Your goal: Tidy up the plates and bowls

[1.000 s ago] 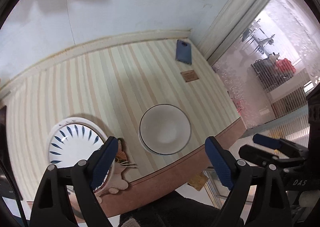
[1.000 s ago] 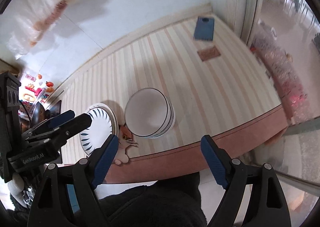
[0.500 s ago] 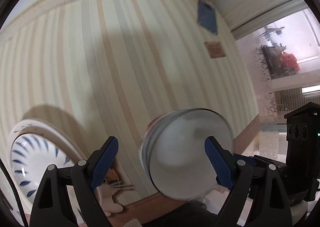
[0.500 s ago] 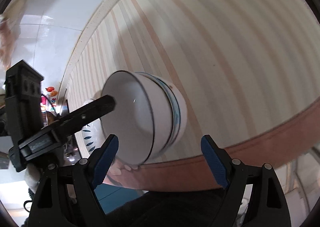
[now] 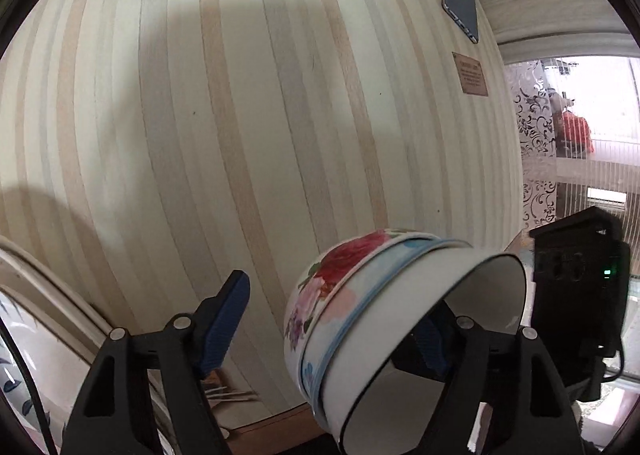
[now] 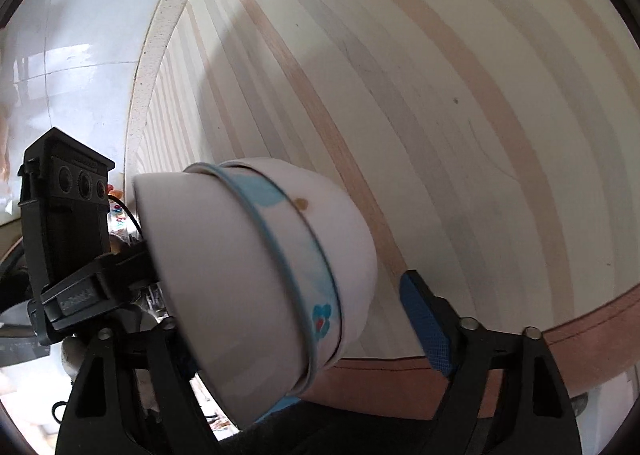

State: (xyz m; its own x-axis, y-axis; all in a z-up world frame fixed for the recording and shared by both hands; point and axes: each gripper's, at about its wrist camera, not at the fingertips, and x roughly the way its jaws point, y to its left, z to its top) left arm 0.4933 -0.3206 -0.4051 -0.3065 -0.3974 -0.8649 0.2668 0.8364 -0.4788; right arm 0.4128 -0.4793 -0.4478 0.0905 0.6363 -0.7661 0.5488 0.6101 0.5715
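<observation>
A nested stack of three bowls (image 5: pixel 344 319) fills the lower middle of the left wrist view: a rose-patterned outer bowl, a blue-banded one, and a white inner bowl with a dark rim. My left gripper (image 5: pixel 332 303) is open astride the stack's wall, its right pad inside the white bowl. In the right wrist view the same stack of bowls (image 6: pixel 260 275) lies between the fingers of my open right gripper (image 6: pixel 296 307) and hides the left finger. Whether the stack rests on the striped table (image 5: pixel 240 95) I cannot tell. A blue-patterned plate (image 5: pixel 24 335) sits lower left.
A dark phone (image 5: pixel 460 3) and a small brown card (image 5: pixel 472 73) lie at the table's far right. A cat-shaped item (image 5: pixel 228 395) shows beside the plate. The table's brown front edge (image 6: pixel 560 335) runs close below the bowls. A white wall (image 6: pixel 80 35) borders the table.
Both grippers have come down from above the table to the bowl stack, which now fills both views. Neither pair of fingers has closed. The plate has slid to the frame's edge.
</observation>
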